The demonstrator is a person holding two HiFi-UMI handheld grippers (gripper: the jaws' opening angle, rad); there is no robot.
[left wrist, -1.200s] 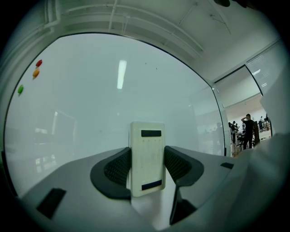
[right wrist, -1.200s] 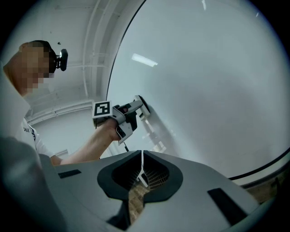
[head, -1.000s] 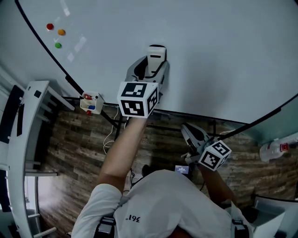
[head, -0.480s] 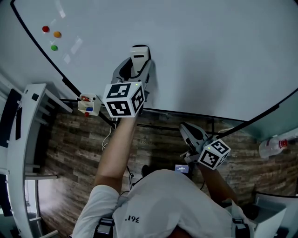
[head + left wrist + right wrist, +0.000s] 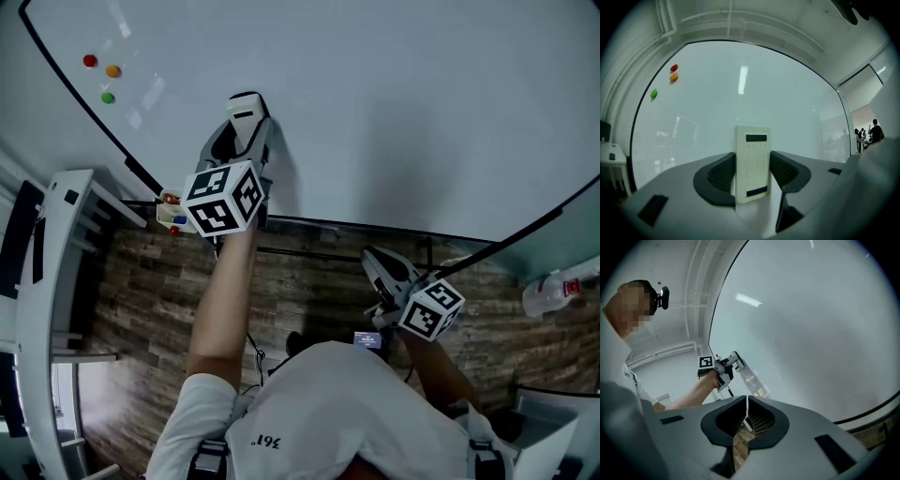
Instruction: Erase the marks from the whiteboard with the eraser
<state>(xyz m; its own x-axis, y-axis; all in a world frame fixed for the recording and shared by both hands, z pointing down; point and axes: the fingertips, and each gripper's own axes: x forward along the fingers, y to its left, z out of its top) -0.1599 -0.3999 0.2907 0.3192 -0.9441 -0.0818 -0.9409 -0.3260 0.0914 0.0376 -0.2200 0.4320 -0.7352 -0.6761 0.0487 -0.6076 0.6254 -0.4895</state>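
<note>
The left gripper [image 5: 752, 172] is clamped on the eraser [image 5: 752, 161], a pale upright block pinched on both sides by the dark jaw pads, with its top standing out past the jaws. In the head view the left gripper [image 5: 246, 120] is raised on an outstretched arm, and the eraser [image 5: 243, 106] is held at the lower left part of the whiteboard [image 5: 412, 112], just above its black bottom edge. Whether the eraser touches the surface cannot be told.

The right gripper [image 5: 747, 420] is closed, with its jaws meeting and nothing between them. It [image 5: 379, 268] is held low, below the board's bottom edge and over the wooden floor [image 5: 309, 291].

Three magnets are seen near the board's upper left: red [image 5: 90, 61], orange [image 5: 112, 70] and green [image 5: 108, 97]. A small marker box [image 5: 174, 211] hangs just left of the left gripper.
</note>
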